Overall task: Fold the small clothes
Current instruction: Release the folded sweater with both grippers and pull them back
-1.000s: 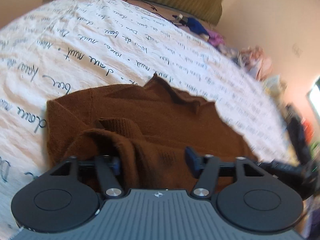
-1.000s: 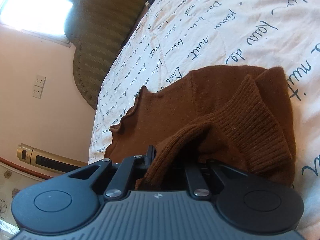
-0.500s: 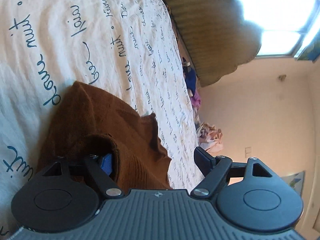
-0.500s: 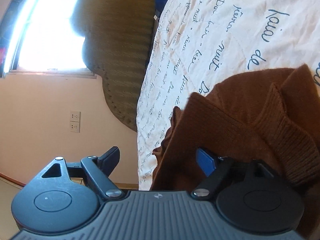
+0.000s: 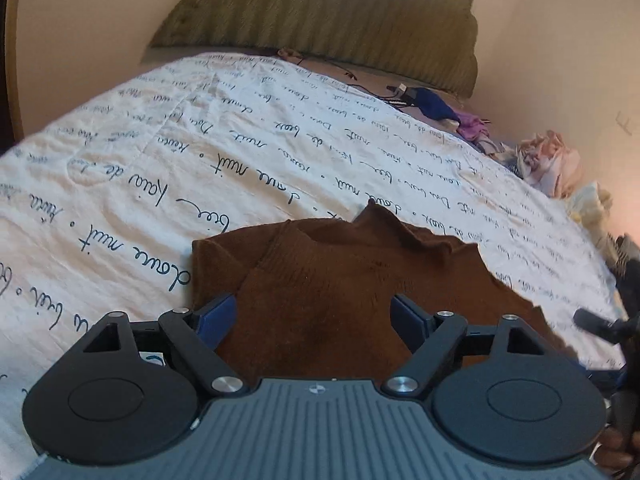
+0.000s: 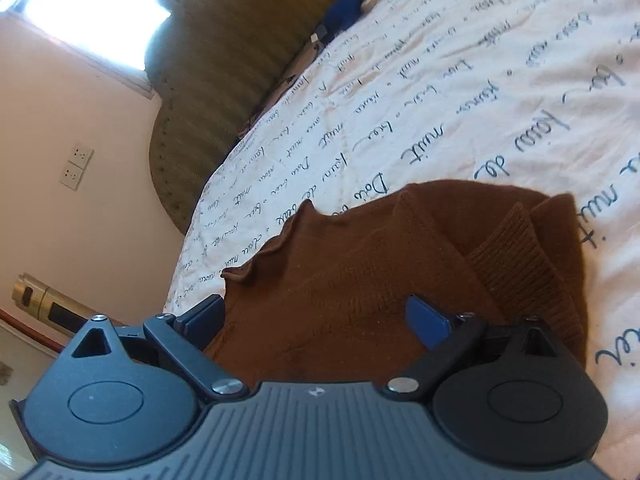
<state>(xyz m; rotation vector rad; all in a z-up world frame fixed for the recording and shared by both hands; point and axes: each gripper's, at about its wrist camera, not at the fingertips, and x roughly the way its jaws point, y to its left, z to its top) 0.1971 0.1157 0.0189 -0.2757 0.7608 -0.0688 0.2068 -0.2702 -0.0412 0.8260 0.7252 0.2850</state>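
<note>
A small brown knit sweater (image 5: 360,272) lies folded on the white bedspread with dark script (image 5: 200,152). In the left wrist view my left gripper (image 5: 314,316) is open just above the sweater's near edge, holding nothing. In the right wrist view the sweater (image 6: 360,272) shows its frilled edge at left and a ribbed cuff (image 6: 516,256) folded on top at right. My right gripper (image 6: 316,318) is open over the sweater's near part, empty.
An olive padded headboard (image 5: 340,20) stands at the bed's far end. Blue and purple clothes (image 5: 444,110) and a pale pink bundle (image 5: 552,160) lie along the bed's right edge. The wall with sockets (image 6: 76,166) lies left in the right wrist view.
One second ago both grippers held folds of the sweater. They opened and let go; both cameras swung, and now both grippers sit open over the folded sweater.
</note>
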